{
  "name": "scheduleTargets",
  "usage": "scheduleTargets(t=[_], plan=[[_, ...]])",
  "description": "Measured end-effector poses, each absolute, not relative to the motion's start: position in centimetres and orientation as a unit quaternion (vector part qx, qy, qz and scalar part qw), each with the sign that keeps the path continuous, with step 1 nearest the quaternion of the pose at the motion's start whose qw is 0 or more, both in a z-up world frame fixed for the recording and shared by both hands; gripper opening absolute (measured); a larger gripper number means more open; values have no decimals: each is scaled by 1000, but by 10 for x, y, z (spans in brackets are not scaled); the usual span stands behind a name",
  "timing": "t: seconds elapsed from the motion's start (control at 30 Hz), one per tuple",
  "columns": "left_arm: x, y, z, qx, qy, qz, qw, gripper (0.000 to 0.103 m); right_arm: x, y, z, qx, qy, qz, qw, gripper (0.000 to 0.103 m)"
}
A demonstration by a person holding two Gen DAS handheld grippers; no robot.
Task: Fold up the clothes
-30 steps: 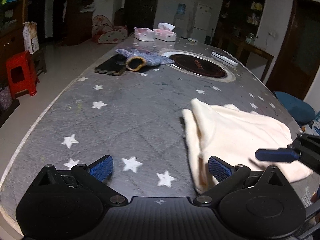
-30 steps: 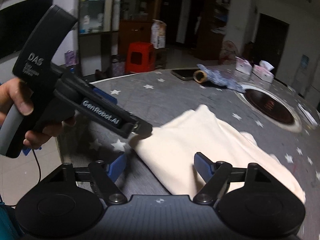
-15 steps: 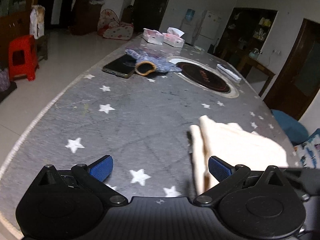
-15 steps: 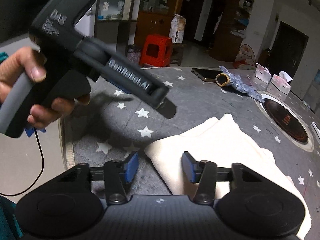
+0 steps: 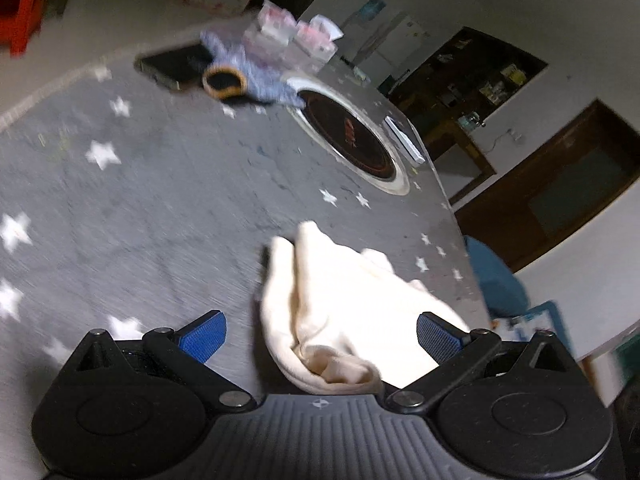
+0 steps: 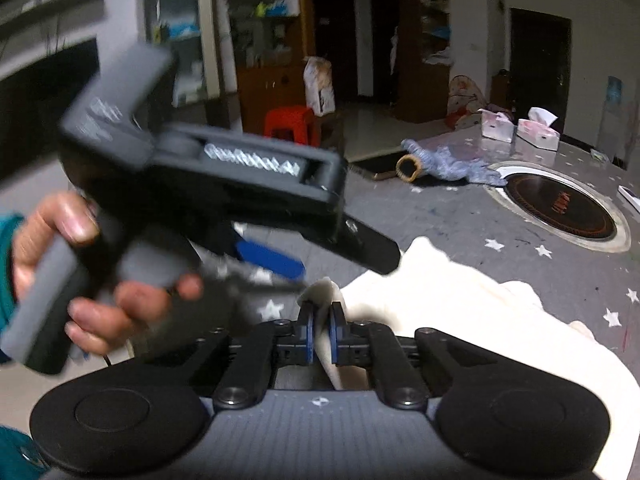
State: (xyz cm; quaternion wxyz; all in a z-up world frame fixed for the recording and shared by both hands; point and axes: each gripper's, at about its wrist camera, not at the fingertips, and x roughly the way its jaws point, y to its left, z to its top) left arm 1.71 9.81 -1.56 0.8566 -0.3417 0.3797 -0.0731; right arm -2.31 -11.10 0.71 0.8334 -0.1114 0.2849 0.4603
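Observation:
A cream garment (image 5: 344, 300) lies folded on the grey star-patterned table cover (image 5: 140, 208). My left gripper (image 5: 320, 338) is open, its blue pads on either side of the garment's near folded edge, which reaches in between them. My right gripper (image 6: 321, 330) is shut on a near corner of the cream garment (image 6: 460, 308). The hand-held left gripper body (image 6: 224, 184) shows blurred at the left of the right wrist view, just above the cloth.
At the far end lie a phone (image 5: 172, 66), a blue-grey cloth item (image 5: 248, 76), two tissue boxes (image 5: 296, 36) and a round black inset burner (image 5: 352, 140). The table's right edge (image 5: 452, 208) is close to the garment. A red stool (image 6: 290, 120) stands on the floor.
My right gripper has closed from open onto the garment's corner. My left gripper has moved right, so the garment's edge now sits between its open pads.

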Motion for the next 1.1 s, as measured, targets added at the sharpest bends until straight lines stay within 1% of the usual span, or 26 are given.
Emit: scheduleTargets(t=[0.1,0.17,0.23,0.27,0.33,0.37,0.43,0.47,0.53,0.57,0.63,0.7,0.77,0.83,0.87,0.93,1.0,1.1], plan=[[26,96,-21,-381,382,-92,837,101,-22,-124,18,-80,277,464,837,6],[31,94,-26,-401,385,-102,825,98,-22,-132,24,-65,273,467,839,6],[37,92,-31,-418,389,-110,813,87,-23,-137,26,-56,270,472,837,6],[40,91,-34,-425,391,-112,809,83,-24,-138,25,-56,271,475,835,6],[43,89,-38,-428,395,-105,806,71,-26,-139,23,-56,272,482,831,6],[43,88,-40,-429,396,-101,805,68,-27,-140,22,-57,273,484,829,6],[42,88,-42,-430,393,-92,808,58,-28,-141,17,-59,276,489,826,6],[42,88,-42,-429,392,-87,809,56,-29,-142,15,-59,279,491,823,6],[42,87,-43,-422,392,-76,814,42,-29,-145,13,-54,285,493,820,8],[41,86,-43,-416,392,-71,818,38,-29,-147,12,-49,287,493,820,10],[40,84,-43,-398,392,-64,827,26,-28,-154,10,-40,290,490,821,11],[38,83,-43,-383,390,-60,835,22,-27,-165,11,-29,289,479,828,14],[37,81,-43,-371,386,-59,842,21,-23,-178,11,-19,290,460,839,17],[36,77,-42,-354,384,-58,851,21,-16,-194,10,-11,292,433,852,20],[35,75,-41,-344,383,-58,855,21,-13,-201,9,-8,295,418,859,24],[35,70,-39,-324,381,-58,864,21,2,-221,5,5,301,376,876,26],[34,66,-37,-302,380,-59,872,22,17,-240,0,20,307,336,890,36],[34,60,-34,-275,382,-60,880,22,36,-260,-11,42,322,296,899,37]])
